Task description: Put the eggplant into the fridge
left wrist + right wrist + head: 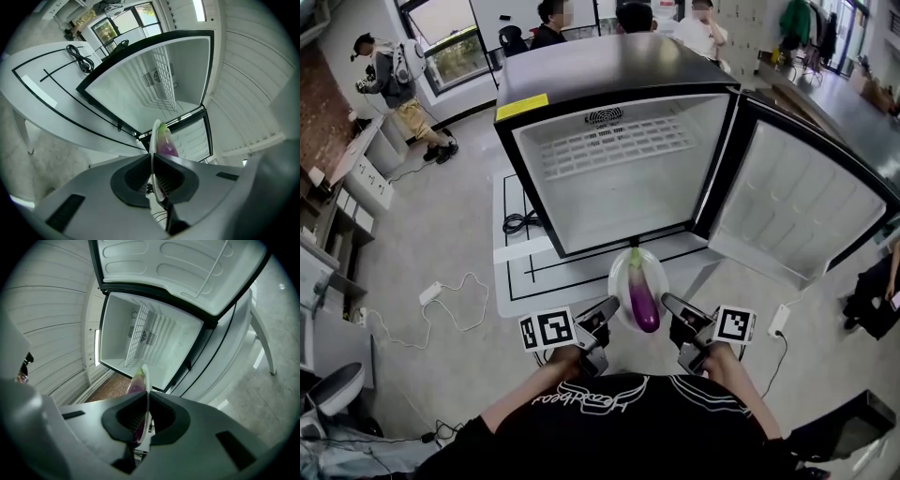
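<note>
Jaws of the left gripper [612,305] are clenched on the left rim of a plate [656,274]. In the left gripper view the two pads meet on the thin edge of the plate [153,140], which runs straight up between them. The eggplant [642,298] lies on the plate just right of those jaws, not between them. Its purple body points toward the person and its pale green end points toward the fridge [609,84]. In the left gripper view the eggplant [165,142] shows just past the pads, on the right face of the rim.

On the other side, the right gripper [667,302] is clamped on the plate's right rim. In the right gripper view the pads close on the plate edge [146,376], and the eggplant [136,383] lies left of that edge, beyond the jaws. So the plate hangs between the two grippers with the eggplant resting at its middle, gripped by neither. The plate looks white, perhaps translucent; the views are too distorted to be sure.

Beyond the plate the fridge stands open on a low white worktop [517,277] marked with black lines, with a coiled cable [520,223] beside its left wall. A wire shelf [614,145] sits inside. The door [797,206] is swung wide to the right. The plate is held outside, just in front of the fridge's lower edge.
</note>
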`<state>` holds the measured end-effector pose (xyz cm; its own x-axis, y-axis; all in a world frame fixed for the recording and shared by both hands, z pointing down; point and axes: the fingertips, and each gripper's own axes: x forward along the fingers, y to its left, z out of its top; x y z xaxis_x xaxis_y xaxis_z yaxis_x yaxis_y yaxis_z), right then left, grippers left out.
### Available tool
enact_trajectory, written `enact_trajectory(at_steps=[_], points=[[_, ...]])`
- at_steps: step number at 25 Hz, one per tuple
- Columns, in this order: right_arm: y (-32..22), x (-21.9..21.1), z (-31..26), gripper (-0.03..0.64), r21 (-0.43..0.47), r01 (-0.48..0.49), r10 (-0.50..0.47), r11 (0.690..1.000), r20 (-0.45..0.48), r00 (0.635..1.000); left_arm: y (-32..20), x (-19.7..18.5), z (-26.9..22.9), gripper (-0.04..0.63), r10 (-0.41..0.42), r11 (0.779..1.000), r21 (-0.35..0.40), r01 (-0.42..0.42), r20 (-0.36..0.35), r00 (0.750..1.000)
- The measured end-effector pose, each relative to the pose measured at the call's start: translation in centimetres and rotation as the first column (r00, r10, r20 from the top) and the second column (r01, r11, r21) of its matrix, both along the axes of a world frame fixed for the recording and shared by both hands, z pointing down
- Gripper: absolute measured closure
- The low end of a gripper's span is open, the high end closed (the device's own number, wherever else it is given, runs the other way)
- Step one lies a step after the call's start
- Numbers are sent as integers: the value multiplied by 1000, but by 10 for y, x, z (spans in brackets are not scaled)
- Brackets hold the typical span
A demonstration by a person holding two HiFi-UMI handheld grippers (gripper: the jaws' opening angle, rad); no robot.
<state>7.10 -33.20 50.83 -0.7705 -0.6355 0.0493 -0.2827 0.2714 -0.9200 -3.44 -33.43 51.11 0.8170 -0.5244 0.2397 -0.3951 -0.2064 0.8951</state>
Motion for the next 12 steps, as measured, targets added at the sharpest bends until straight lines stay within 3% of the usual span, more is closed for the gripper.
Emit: enact_trajectory(at_steps=[12], points=[[-28, 2, 4, 595, -14, -31, 31, 999, -13, 999, -27, -1, 2, 572, -39, 999, -4, 39, 9, 999]])
